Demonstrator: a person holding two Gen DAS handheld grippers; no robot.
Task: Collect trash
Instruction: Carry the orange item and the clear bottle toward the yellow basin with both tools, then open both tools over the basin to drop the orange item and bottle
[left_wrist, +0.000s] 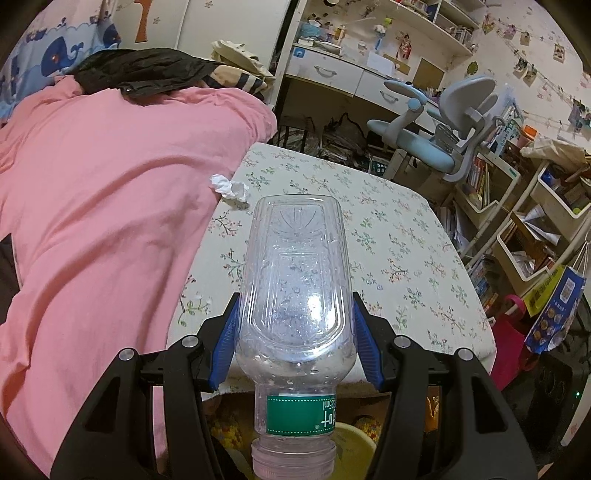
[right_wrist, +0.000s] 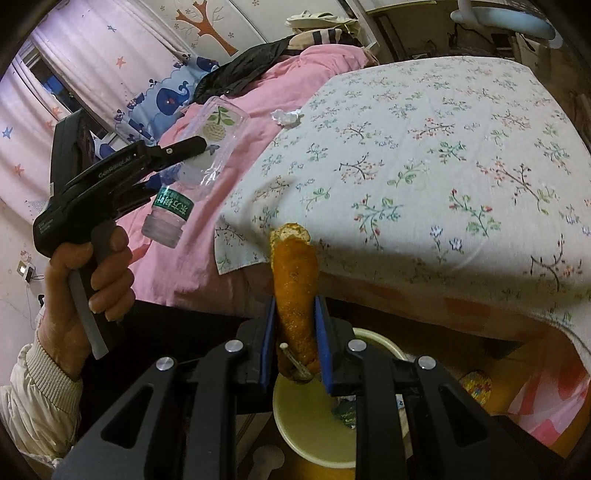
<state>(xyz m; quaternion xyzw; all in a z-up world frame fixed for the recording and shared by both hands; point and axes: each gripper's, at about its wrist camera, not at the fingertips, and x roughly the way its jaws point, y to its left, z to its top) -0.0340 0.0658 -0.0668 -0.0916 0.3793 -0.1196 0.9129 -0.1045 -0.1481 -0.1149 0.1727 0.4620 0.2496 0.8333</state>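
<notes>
My left gripper (left_wrist: 295, 325) is shut on a clear empty plastic bottle (left_wrist: 295, 280) with a green label, cap end toward the camera; its blue pads (left_wrist: 226, 343) press the bottle's sides. The right wrist view shows the same left gripper (right_wrist: 201, 147) and bottle (right_wrist: 207, 147) at the left, held by a hand. My right gripper (right_wrist: 295, 325) is shut on a bitten fried snack on a stick (right_wrist: 295, 280), pointing up over a pale yellow bin (right_wrist: 306, 417) on the floor. A crumpled white tissue (left_wrist: 229, 187) (right_wrist: 285, 117) lies on the floral bed sheet (left_wrist: 369, 229) beside the pink quilt.
A pink quilt (left_wrist: 103, 206) with dark clothes covers the bed's left side. Past the bed stand a desk, a blue-grey chair (left_wrist: 443, 125) and crowded shelves (left_wrist: 528, 221). Bags (left_wrist: 546, 306) sit on the floor at the right.
</notes>
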